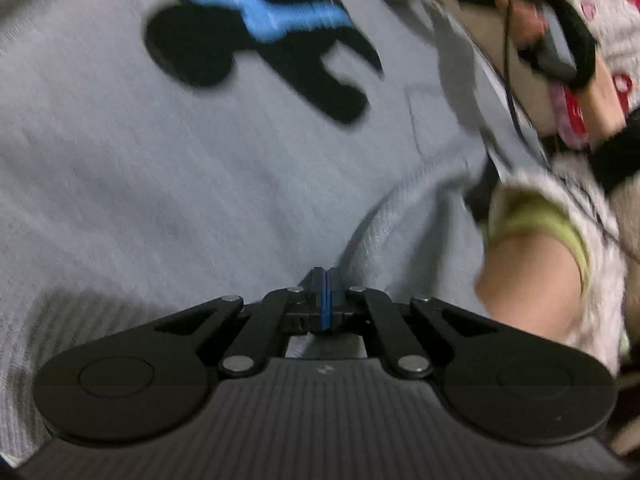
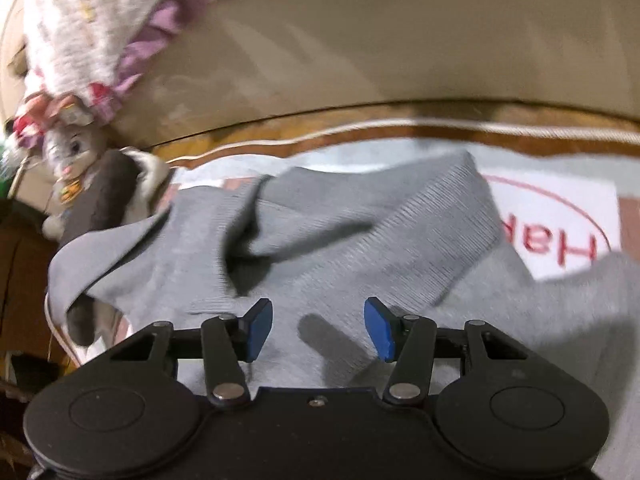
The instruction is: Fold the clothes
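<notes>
Fabric everywhere right now, so here's what I can make out. My left gripper (image 1: 325,280) has its blue pads pressed flat together, and a ridge of the grey sweater (image 1: 200,184) bunches up right at the tips. I'd guess it's pinching cloth, but the pads hide whether anything's actually between them. Just past the tips the sweater fills the whole view, with a black and blue graphic (image 1: 256,40) further ahead. Off to the right of that claw there's a person's arm (image 1: 532,280) in a fuzzy sleeve, and further up a hand (image 1: 532,20) holding some dark device.

My right gripper (image 2: 318,328) is wide open, holding nothing, hovering just over the sweater (image 2: 320,248). Ahead of its fingers a ribbed band lies rumpled with a loose flap draped off to the left. Beyond that, a white sheet with red lettering (image 2: 560,220), then a wooden edge and a tan surface; a stuffed rabbit (image 2: 72,152) sits far left.

Progress-wise: the sweater is crumpled and not squared, so no neat fold shows. Could be mid-fold or being spread out, can't say. Both views are motion-blurred, and the sleeves, hem and full outline are cut off.
</notes>
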The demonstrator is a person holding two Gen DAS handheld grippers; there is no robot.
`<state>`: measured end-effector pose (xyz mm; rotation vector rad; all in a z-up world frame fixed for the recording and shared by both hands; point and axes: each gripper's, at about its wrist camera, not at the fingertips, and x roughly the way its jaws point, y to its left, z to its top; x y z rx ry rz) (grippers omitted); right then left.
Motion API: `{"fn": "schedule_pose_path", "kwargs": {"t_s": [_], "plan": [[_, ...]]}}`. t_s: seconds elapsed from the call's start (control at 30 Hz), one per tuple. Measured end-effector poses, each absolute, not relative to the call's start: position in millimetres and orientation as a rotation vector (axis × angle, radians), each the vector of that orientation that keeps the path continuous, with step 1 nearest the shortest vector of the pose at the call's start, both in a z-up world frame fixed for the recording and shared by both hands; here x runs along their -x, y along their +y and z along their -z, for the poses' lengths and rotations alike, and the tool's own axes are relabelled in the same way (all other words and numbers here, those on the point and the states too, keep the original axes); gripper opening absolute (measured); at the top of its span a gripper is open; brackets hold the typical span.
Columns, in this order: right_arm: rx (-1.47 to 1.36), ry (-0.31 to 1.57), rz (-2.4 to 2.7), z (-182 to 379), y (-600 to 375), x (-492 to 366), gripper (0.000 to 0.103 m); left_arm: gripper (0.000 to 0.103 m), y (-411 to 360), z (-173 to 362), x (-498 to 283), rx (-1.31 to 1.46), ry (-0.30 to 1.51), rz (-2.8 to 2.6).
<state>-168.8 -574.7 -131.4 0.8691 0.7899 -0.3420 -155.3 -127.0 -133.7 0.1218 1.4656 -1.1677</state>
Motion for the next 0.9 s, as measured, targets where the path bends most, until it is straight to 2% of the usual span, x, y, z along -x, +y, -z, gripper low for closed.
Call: {"fn": "schedule_pose_path", "kwargs": {"t_s": [0.17, 0.27, 0.33, 0.37, 0.47, 0.57, 0.77, 0.9], "plan": [[-0.747, 0.766, 0.337, 113.0, -569.1, 169.3, 0.058, 0.000, -137.1, 119.2, 154.5, -0.160, 1.468, 1.230], [-0.772, 0.724, 0.389, 111.2, -582.3, 177.4, 0.058, 0.012, -155.6, 81.2, 135.1, -0.188, 1.330, 1.303], [-0.813, 0.709, 0.420, 117.0, -594.6, 183.8, 0.058, 0.057, -171.8, 54.4, 112.2, -0.228, 1.203, 1.290], [-0.827, 0.707, 0.441, 120.4, -599.7, 188.1, 0.058, 0.062, -181.2, 42.9, 96.7, -0.253, 1.126, 1.249], [-0.823, 0.714, 0.525, 130.8, -612.1, 196.8, 0.058, 0.063, -214.2, 27.5, 38.6, -0.319, 0.949, 1.066], [-0.810, 0.722, 0.582, 140.5, -622.0, 196.3, 0.058, 0.064, -248.2, 45.1, -26.3, -0.384, 0.861, 0.837], [-0.794, 0.731, 0.552, 152.8, -634.5, 176.0, 0.059, 0.062, -252.3, 113.1, -136.9, -0.068, 0.998, 0.618], [-0.764, 0.740, 0.512, 155.8, -642.4, 162.1, 0.061, 0.064, -253.2, 141.5, -149.5, -0.112, 0.949, 0.568]]}}
